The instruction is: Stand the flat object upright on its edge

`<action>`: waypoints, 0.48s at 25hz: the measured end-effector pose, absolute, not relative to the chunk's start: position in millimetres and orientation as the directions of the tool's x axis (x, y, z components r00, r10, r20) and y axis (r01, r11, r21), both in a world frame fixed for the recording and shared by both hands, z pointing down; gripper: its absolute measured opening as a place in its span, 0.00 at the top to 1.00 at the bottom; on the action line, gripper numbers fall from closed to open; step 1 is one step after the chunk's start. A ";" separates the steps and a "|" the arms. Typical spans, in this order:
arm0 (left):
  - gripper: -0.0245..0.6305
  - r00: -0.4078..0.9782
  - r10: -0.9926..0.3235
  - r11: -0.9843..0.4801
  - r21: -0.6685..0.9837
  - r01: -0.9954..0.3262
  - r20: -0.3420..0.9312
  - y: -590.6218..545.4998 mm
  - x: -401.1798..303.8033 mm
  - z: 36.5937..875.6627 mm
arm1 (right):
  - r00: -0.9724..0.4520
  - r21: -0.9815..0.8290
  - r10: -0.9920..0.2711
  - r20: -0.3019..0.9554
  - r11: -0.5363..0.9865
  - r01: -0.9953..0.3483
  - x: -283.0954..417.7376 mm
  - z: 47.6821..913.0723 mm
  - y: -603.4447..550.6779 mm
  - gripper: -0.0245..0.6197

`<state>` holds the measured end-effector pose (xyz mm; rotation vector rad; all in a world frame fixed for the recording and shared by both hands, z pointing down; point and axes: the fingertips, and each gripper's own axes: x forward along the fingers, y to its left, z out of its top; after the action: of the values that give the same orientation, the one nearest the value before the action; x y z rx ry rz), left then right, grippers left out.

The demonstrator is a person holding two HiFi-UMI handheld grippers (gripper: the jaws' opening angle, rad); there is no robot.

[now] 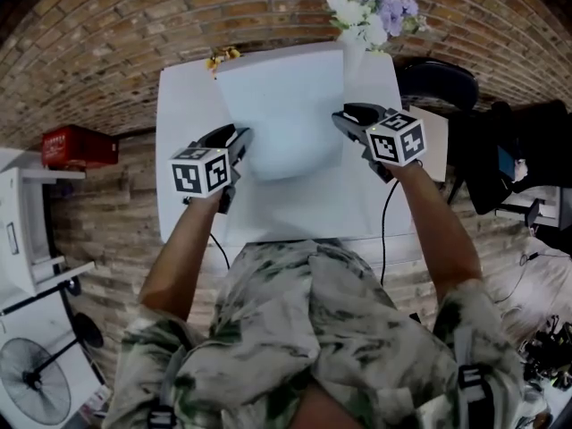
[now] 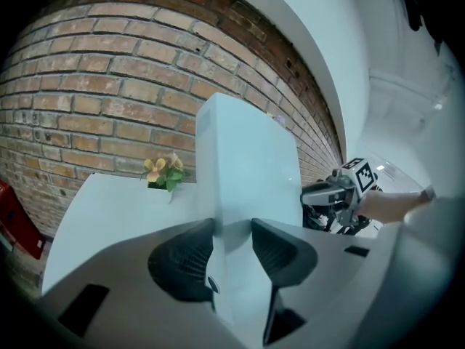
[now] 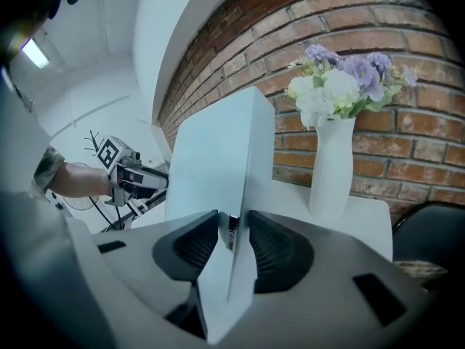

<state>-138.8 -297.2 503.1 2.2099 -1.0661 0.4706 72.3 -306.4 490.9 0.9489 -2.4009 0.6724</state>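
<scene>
The flat object (image 1: 281,114) is a white, thick rectangular panel, held over the white table (image 1: 188,105) between both grippers. My left gripper (image 1: 239,143) is shut on its left edge and my right gripper (image 1: 349,117) is shut on its right edge. In the left gripper view the panel (image 2: 251,166) rises steeply out of the left gripper (image 2: 232,227), with both black pads pressed on it. In the right gripper view the panel (image 3: 214,158) stands edge-on in the right gripper (image 3: 234,224). Whether its lower edge touches the table I cannot tell.
A white vase of pale flowers (image 1: 366,16) stands at the table's far right corner, close behind the right gripper. A small yellow flower pot (image 1: 222,58) sits at the far left. A brick wall runs behind. A black chair (image 1: 438,83) stands to the right, a red box (image 1: 79,146) to the left.
</scene>
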 end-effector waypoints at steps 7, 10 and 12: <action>0.69 0.607 -0.589 -0.520 0.326 -0.790 0.533 -318.7 -139.9 489.5 | -0.619 -0.187 -0.548 0.563 0.645 -0.741 70.8 476.3 -321.1 0.73; 0.69 0.601 -0.606 -0.535 0.293 -0.793 0.521 -329.8 -142.0 482.4 | -0.607 -0.156 -0.574 0.550 0.643 -0.750 68.6 470.6 -327.8 0.74; 0.69 0.599 -0.616 -0.541 0.278 -0.794 0.511 -336.8 -142.6 478.6 | -0.597 -0.136 -0.589 0.544 0.640 -0.756 68.0 468.6 -331.3 0.74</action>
<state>-142.6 -336.8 478.6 2.3433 -1.1184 0.4889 68.0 -331.3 468.6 1.0559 -2.4056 0.4939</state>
